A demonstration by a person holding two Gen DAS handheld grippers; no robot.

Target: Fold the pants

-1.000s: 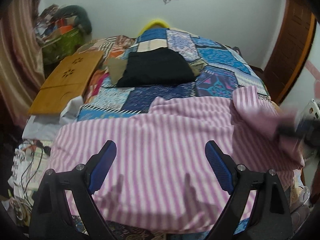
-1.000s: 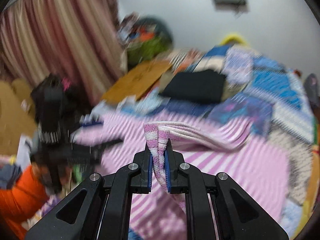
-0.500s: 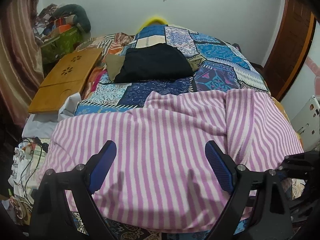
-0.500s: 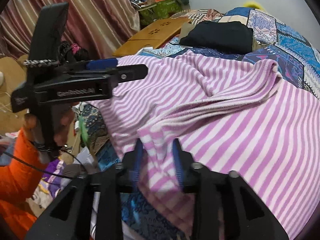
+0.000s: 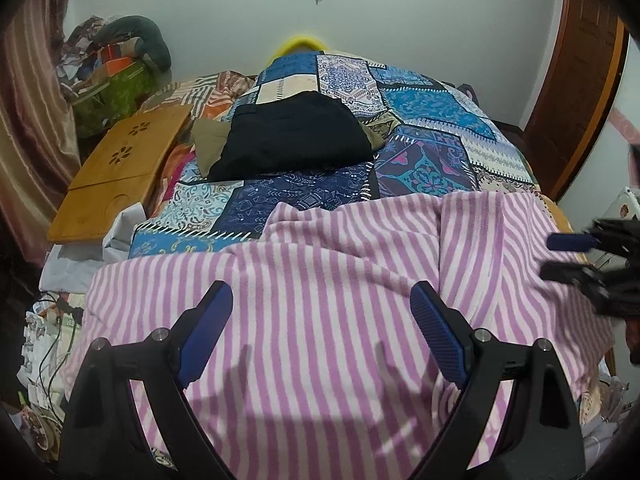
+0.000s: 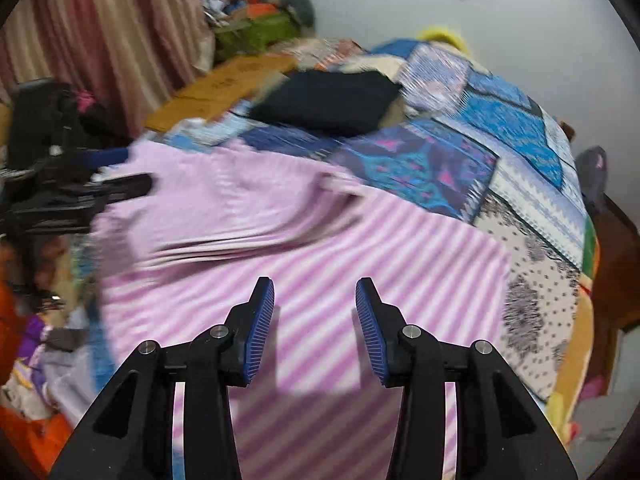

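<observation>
Pink-and-white striped pants lie spread across the near end of the bed, one part folded over on the right side. They also fill the right wrist view. My left gripper is open and empty just above the cloth. My right gripper is open and empty above the pants; it shows at the right edge of the left wrist view. The left gripper shows blurred at the left of the right wrist view.
A patchwork bedspread covers the bed. Folded black clothing lies on a tan garment farther back. A wooden lap table rests at the bed's left. Clutter and cables lie left, a wooden door right.
My right gripper laid the pant part it held over to the right, opened and let go, then drew back. My left gripper stayed open and nearly still.
</observation>
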